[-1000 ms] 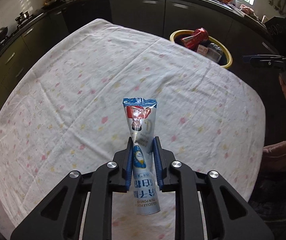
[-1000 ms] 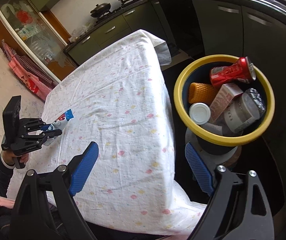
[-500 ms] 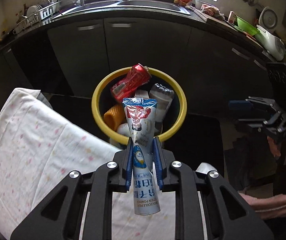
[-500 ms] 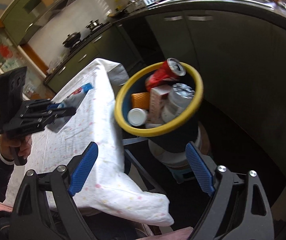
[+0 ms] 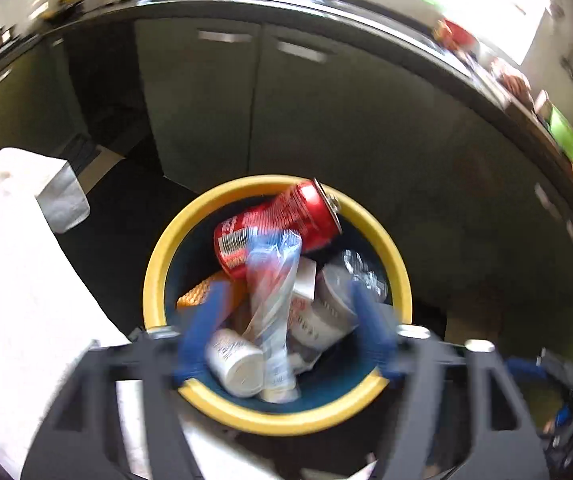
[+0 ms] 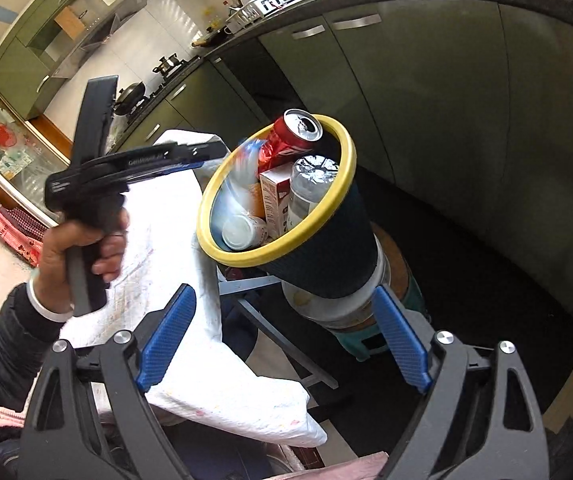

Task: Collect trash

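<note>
While left gripper jaws are opening, pouch sits loose btwn them, over bin.

Below your opening left jaws, the yellow-rimmed bin is crowded with a red can and cartons; cabinet doors block passage beyond.

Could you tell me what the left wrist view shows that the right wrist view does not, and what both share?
Only the left wrist view: the left gripper from behind, jaws opening, with the blurred sachet between its fingers but no longer pressed, above the bin.

Only the right wrist view: the right gripper, open and empty, the hand holding the left gripper's handle, and the bin's dark outer wall on a stool.

Both: the yellow-rimmed bin, the red can, the white bottle and the clothed table.
</note>
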Tool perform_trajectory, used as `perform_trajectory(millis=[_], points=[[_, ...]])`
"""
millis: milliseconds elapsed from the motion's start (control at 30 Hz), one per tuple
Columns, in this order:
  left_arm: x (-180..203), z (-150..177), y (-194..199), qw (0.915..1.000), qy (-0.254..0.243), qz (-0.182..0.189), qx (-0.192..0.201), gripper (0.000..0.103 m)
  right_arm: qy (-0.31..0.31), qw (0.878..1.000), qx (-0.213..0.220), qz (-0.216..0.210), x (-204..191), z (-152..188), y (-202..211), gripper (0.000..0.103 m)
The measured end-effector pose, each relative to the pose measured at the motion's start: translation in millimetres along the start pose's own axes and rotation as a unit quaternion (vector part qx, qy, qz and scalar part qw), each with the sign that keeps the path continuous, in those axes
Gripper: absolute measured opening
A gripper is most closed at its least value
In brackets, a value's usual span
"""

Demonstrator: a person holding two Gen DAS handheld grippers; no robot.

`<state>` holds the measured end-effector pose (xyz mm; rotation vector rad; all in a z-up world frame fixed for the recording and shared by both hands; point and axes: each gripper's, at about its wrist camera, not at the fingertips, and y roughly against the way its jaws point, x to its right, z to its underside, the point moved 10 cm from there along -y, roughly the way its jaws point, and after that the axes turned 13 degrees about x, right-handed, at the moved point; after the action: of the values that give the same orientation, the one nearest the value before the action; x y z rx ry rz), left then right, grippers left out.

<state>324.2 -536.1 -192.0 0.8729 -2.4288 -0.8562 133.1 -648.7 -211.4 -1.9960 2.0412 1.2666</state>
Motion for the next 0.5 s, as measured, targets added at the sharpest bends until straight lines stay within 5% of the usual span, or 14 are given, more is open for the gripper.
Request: perform_trajectory(millis=[233, 367, 500], points=[[-4, 7, 41, 0.999, 0.0, -0.001, 0.045, 0.08, 0.007, 1.0, 0.001, -0.012, -13, 3, 3, 0.087], [-16, 12, 104, 0.9936, -0.012, -0.026, 0.109, 0.098, 0.021, 0.999, -0.007, -0.022, -30, 8, 0, 0.088], [-38, 31, 174, 0.9859, -0.025, -0.07, 0.15, 0.098, 0.05, 0.998, -0.01, -0.034, -57, 13, -2, 0.088]])
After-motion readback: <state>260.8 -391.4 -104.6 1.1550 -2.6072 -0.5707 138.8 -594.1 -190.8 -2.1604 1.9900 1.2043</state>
